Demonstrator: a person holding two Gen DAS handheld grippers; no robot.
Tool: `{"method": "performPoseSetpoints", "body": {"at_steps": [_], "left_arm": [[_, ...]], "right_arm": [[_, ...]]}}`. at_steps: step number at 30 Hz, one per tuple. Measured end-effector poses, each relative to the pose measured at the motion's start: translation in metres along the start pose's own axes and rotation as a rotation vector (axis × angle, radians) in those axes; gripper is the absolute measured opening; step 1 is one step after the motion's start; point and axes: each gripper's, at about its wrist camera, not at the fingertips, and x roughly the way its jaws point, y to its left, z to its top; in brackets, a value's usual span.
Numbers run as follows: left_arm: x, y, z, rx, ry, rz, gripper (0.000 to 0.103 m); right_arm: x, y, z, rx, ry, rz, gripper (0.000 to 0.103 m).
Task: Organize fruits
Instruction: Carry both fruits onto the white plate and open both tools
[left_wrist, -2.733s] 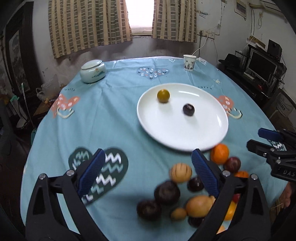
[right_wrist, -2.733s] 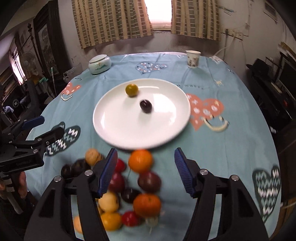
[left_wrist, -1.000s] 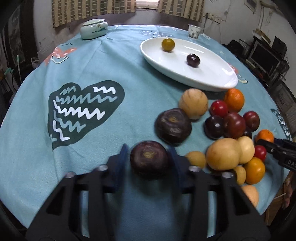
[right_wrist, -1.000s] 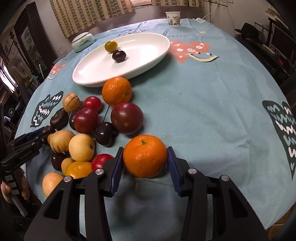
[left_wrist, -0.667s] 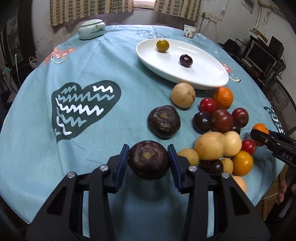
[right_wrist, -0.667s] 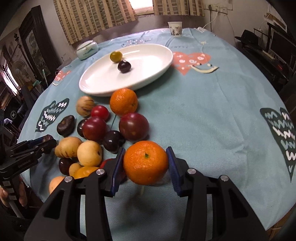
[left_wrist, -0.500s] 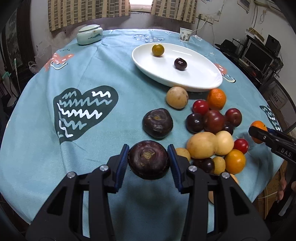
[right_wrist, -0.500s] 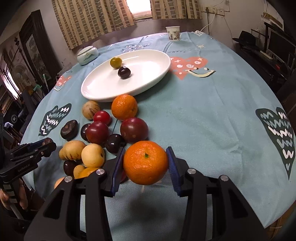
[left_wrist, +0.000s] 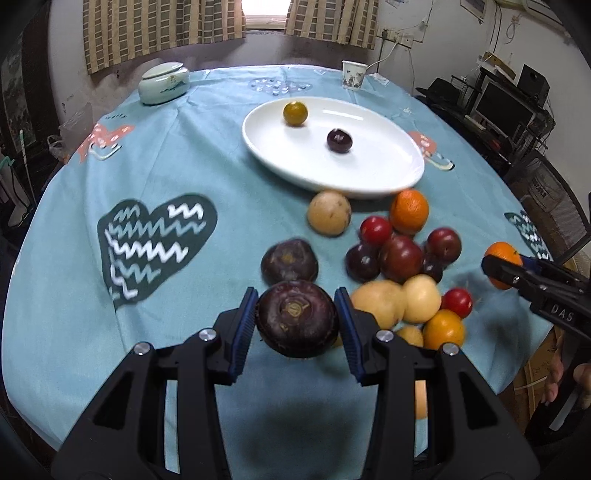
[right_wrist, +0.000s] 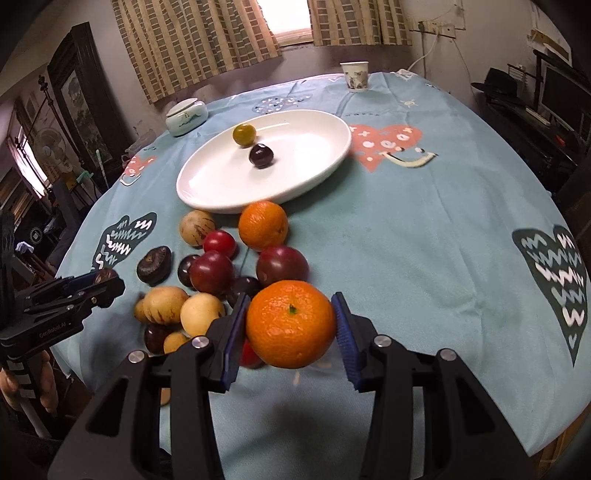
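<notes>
Counter under a blue cloth carries a white plate at twelve o'clock, loose fruit below it, while left fingers clamp a dark purple fruit and right fingers clamp an orange above it.

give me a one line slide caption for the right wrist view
Right gripper holds an orange above the fruit pile, white plate beyond.

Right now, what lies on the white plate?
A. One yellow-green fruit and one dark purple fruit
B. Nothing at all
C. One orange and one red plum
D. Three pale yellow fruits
A: the white plate holds just a yellow-green fruit and a dark purple fruit, lying close together, while all the other loose fruit lies on the tablecloth in front of it.
</notes>
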Motion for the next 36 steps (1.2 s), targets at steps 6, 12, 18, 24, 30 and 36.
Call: {"method": "performPoseSetpoints", "body": {"at_steps": [6,12,18,24,30,36], "left_arm": [[0.011,-0.004,0.077,0.04,-0.057,0.007,0.043],[0.067,0.003,0.167,0.006,-0.031,0.029,0.044],[0.128,0.016,0.195,-0.035,0.057,0.049,0.044],[0.151,0.017,0.203,-0.023,0.078,0.059,0.044],[0.157,0.016,0.21,-0.01,0.075,0.08,0.044],[0.139,0.017,0.213,-0.01,0.021,0.091,0.072]], "right_arm": [[0.021,0.011,0.055,-0.04,0.0,0.027,0.045],[0.069,0.019,0.14,-0.061,0.029,0.026,0.045],[0.13,-0.004,0.206,-0.002,0.094,-0.019,0.045],[0.174,-0.006,0.232,0.009,0.156,-0.007,0.045],[0.19,0.005,0.244,-0.018,0.16,-0.014,0.046],[0.179,0.005,0.252,-0.009,0.13,-0.048,0.065]]}}
